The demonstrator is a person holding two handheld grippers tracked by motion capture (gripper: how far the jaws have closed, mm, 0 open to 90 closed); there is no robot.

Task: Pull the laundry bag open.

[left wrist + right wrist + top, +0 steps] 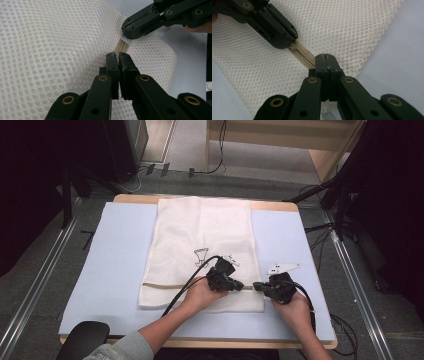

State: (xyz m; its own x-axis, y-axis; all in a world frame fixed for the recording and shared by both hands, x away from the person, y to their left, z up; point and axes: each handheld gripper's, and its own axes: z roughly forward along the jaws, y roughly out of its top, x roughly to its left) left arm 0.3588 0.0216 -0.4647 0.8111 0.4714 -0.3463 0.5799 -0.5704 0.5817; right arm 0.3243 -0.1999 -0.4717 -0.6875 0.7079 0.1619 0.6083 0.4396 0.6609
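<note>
Two grippers pinch the zipper of a white mesh bag on the pale blue table

High view: the mesh bag (202, 250) lies mid-table (120, 260), its zipper (165, 285) running across the near end; left gripper (239, 285) and right gripper (256, 286) meet there, near the right edge. Left gripper view: jaws clamped together on the zipper. Right gripper view: jaws closed on the zipper's end at the bag's edge
</note>
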